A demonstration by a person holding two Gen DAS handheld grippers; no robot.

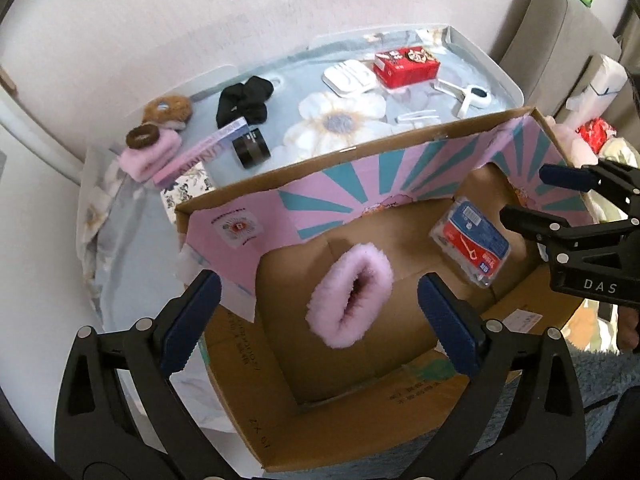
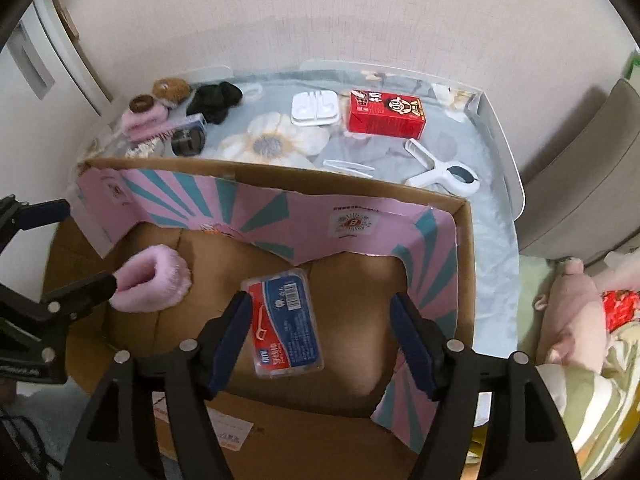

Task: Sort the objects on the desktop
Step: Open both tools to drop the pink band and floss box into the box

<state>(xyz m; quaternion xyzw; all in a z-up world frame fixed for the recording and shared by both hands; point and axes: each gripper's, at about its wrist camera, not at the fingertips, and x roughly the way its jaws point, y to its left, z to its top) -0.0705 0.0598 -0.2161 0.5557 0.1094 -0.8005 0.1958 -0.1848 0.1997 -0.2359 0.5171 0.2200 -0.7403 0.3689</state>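
Two items boxed so far: pink scrunchie [image 1: 349,294] and floss pack [image 2: 286,322] inside cardboard box [image 1: 400,420]. Left gripper [image 1: 320,320] and right gripper [image 2: 322,338] both spread wide, holding nothing (hovering above box). Remaining at 12 o'clock on table [image 2: 452,148]: red carton [image 2: 385,114], clip [image 2: 444,170], black cloth [image 1: 245,98], more.

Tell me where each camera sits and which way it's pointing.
Left wrist: above the cardboard box, looking down past the open left gripper at the fluffy pink hair tie; right gripper at right.
Right wrist: looking down past the right gripper at the plastic floss-pick pack.
Both show the box and table.
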